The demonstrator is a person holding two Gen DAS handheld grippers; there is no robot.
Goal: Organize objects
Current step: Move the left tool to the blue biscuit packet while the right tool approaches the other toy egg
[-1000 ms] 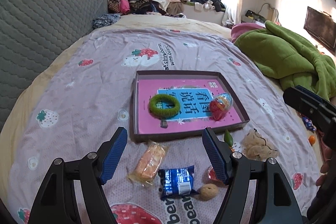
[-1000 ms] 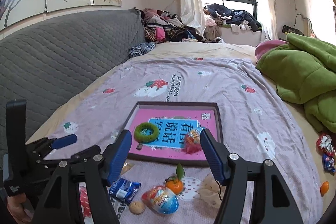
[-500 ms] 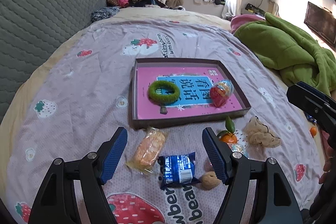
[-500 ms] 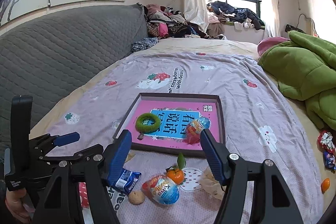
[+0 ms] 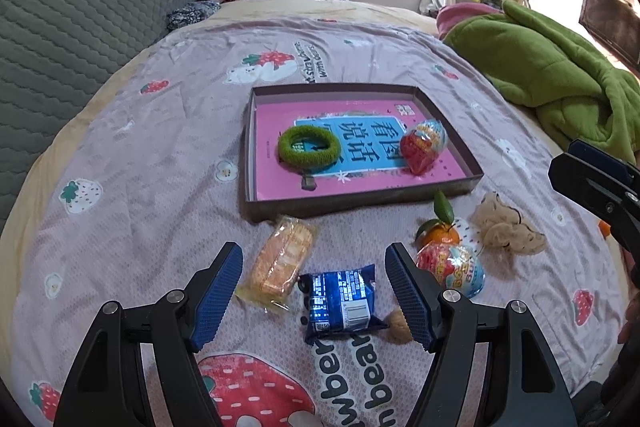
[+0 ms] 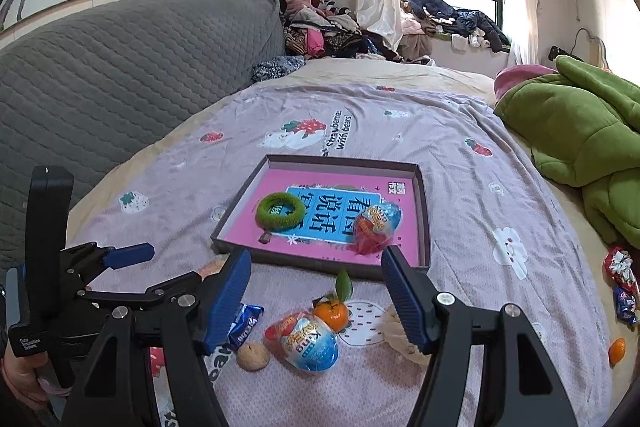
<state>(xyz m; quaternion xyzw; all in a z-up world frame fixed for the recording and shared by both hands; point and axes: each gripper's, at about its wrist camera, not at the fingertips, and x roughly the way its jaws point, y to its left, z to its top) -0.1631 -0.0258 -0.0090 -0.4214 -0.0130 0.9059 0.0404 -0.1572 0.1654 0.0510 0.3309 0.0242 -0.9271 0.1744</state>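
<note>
A shallow brown box (image 5: 360, 198) (image 6: 320, 262) with a pink book inside lies on the bed. It holds a green ring (image 5: 308, 148) (image 6: 281, 211) and a foil egg (image 5: 425, 145) (image 6: 377, 227). In front of it lie an orange snack pack (image 5: 282, 259), a blue packet (image 5: 341, 301) (image 6: 245, 321), a walnut (image 5: 398, 323) (image 6: 253, 350), a second foil egg (image 5: 452, 269) (image 6: 304, 341), a tangerine (image 5: 437, 235) (image 6: 331, 314) and a beige plush (image 5: 505, 229). My left gripper (image 5: 314, 297) is open above the snack pack and blue packet. My right gripper (image 6: 316, 301) is open above the egg and tangerine.
A green blanket (image 5: 560, 67) (image 6: 580, 131) is heaped at the right. A grey quilted headboard (image 5: 72, 27) runs along the left. Loose sweets (image 6: 622, 283) and another tangerine (image 6: 616, 350) lie at the bed's right edge. Clothes are piled by the window (image 6: 440, 15).
Both grippers have dipped forward and down towards the loose items in front of the box. Both stay open. Nothing on the bed has moved.
</note>
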